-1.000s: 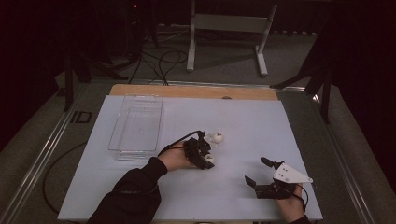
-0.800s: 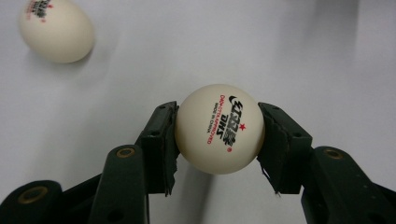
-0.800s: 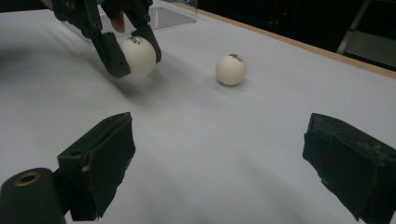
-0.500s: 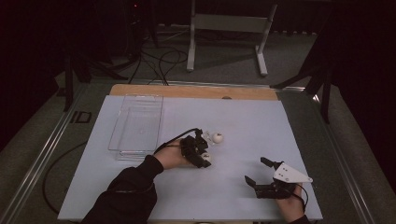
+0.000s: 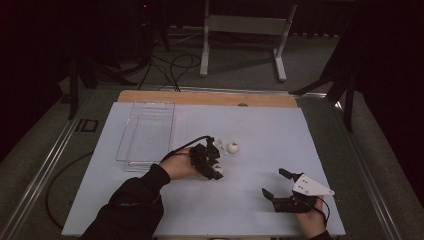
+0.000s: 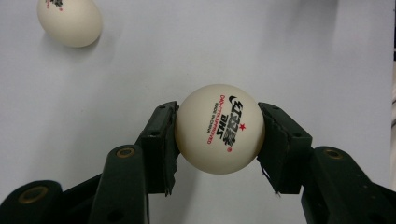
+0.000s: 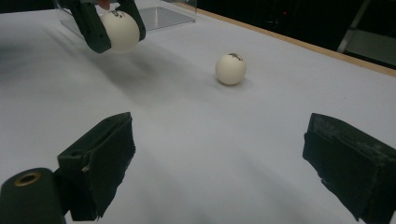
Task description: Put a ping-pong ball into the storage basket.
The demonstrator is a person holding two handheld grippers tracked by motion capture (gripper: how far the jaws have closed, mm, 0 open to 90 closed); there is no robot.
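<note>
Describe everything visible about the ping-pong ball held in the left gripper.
The held ball is a cream-white, matte, smooth sphere that looks like celluloid or plastic. It carries a black logo, red lettering reading DHS and a small red star, with the print running roughly vertically in the left gripper view. The left gripper clamps it, one black pad pressing each side. In the right gripper view it sits lifted just off the white table, a soft shadow beneath. A second ball lies apart from it.
</note>
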